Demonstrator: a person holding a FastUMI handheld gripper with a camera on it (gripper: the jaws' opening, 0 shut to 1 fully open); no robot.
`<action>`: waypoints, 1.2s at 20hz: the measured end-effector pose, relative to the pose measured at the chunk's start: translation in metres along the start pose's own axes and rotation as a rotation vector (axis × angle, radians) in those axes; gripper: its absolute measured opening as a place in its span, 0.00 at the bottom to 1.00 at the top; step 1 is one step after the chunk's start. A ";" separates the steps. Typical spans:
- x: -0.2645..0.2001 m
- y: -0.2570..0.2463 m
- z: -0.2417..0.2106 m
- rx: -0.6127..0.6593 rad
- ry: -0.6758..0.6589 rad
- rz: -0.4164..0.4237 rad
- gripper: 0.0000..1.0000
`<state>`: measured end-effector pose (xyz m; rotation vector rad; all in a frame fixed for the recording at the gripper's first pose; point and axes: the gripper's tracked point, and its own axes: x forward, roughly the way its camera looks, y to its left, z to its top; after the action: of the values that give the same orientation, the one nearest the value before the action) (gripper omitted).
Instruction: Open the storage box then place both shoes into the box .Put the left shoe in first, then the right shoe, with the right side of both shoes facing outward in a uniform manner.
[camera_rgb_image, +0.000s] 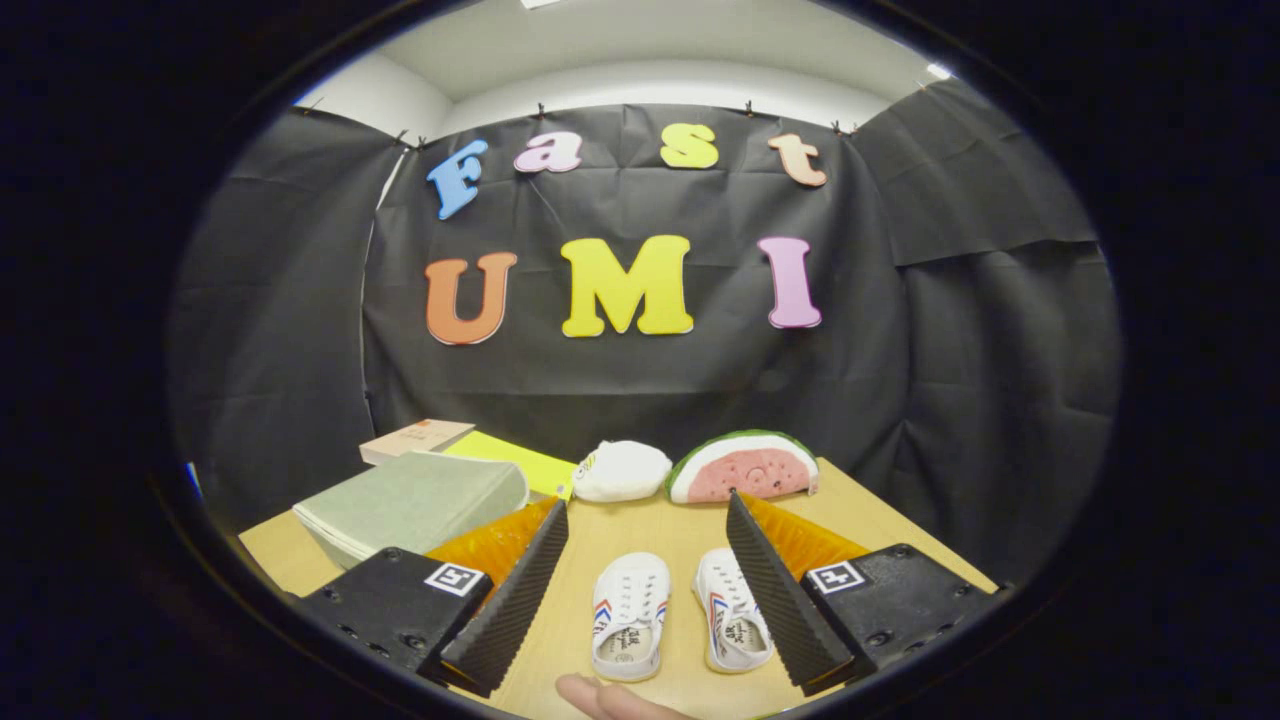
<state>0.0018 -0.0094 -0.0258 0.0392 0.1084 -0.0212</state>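
Two small white shoes with red and blue side stripes lie side by side on the wooden table, toes pointing away from me. The left shoe (630, 615) and the right shoe (732, 622) both sit between my fingers, below them. My gripper (648, 508) is open, hovering above the shoes and holding nothing. A grey-green fabric storage box (415, 505) with its lid down rests beyond my left finger (515, 600).
A watermelon-slice plush (745, 467) and a white plush (622, 471) sit at the table's far side. A tan book (415, 440) and a yellow sheet (510, 460) lie behind the box. A person's fingertip (605, 697) shows at the table's near edge.
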 end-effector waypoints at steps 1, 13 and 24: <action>0.000 -0.001 0.000 -0.002 0.001 0.000 1.00; -0.003 0.043 -0.019 0.161 0.175 0.194 1.00; 0.081 0.117 -0.031 0.552 0.495 0.668 0.99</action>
<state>0.0819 0.1074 -0.0607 0.6321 0.5774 0.6312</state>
